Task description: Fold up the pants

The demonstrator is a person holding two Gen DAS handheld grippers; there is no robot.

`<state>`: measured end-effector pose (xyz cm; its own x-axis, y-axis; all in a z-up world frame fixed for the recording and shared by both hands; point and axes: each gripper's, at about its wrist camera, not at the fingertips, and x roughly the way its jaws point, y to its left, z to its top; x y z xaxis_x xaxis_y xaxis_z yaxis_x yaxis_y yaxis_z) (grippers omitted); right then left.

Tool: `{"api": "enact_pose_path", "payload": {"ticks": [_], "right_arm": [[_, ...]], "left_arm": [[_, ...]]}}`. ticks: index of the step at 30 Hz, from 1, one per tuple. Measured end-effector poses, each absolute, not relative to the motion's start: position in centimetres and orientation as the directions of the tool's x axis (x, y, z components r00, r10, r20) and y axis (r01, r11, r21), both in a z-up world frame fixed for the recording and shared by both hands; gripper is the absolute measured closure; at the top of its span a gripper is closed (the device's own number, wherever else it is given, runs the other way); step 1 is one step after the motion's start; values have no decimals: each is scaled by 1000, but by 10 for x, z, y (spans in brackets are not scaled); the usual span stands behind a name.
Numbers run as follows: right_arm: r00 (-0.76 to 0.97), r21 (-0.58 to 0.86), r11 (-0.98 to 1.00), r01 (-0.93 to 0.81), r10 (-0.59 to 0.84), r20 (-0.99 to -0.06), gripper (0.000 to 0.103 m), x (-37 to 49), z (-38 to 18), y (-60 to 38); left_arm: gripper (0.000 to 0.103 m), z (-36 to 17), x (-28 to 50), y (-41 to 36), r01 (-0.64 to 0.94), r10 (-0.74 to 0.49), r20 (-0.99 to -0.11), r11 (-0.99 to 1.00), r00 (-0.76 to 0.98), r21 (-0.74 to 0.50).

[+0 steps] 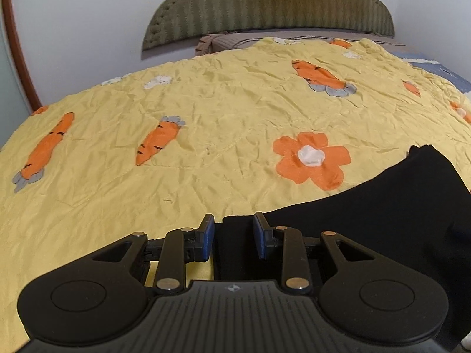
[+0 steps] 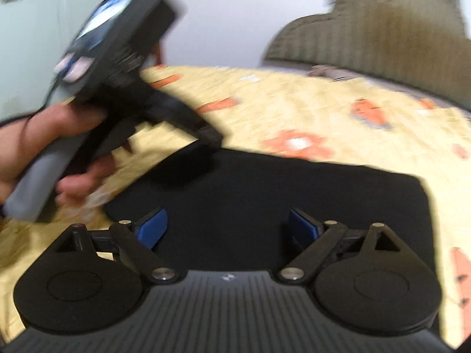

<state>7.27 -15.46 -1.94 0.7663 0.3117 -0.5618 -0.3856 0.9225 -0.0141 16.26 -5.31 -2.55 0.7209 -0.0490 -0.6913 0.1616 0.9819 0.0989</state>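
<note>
Bed (image 1: 206, 176) under yellow carrot-print quilt (image 1: 235, 103), olive headboard (image 1: 265, 6) against white wall (image 1: 88, 14); black pants (image 2: 265, 194) on top. Left tool (image 1: 232, 235) slightly parted, grip unclear; right tool (image 2: 226, 229) agape.

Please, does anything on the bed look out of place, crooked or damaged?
Nothing stands out. The black pants lie folded on the yellow bedspread, which is wrinkled but shows no damage. The right wrist view is blurred, so small details there cannot be judged.

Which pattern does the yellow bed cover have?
Orange carrots, orange flowers and small white shapes on the yellow bed cover; clearest in the left wrist view.
</note>
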Motion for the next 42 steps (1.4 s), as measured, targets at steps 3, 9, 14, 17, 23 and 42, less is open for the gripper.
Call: {"api": "enact_pose_path", "payload": {"ticks": [3, 9, 14, 17, 23, 42], "right_arm": [[821, -68, 963, -260, 183, -541, 13, 84, -13, -179], [811, -24, 990, -138, 99, -576, 0, 132, -5, -229], [734, -30, 998, -62, 25, -679, 0, 169, -20, -252], [726, -26, 999, -27, 2, -688, 0, 169, -28, -260], [732, -91, 993, 74, -117, -671, 0, 145, -20, -258], [737, -27, 999, 36, -45, -674, 0, 79, -32, -252]], "left_arm": [[75, -16, 153, -59, 146, -24, -661, 981, 750, 131], [73, -15, 142, -79, 209, -63, -664, 967, 745, 143], [73, -32, 136, -87, 216, -24, -655, 953, 755, 214], [72, -33, 135, -91, 215, -9, -647, 947, 762, 240], [61, -33, 133, -88, 178, 14, -640, 956, 768, 234], [45, -34, 115, -75, 134, 15, -638, 974, 770, 185]]}}
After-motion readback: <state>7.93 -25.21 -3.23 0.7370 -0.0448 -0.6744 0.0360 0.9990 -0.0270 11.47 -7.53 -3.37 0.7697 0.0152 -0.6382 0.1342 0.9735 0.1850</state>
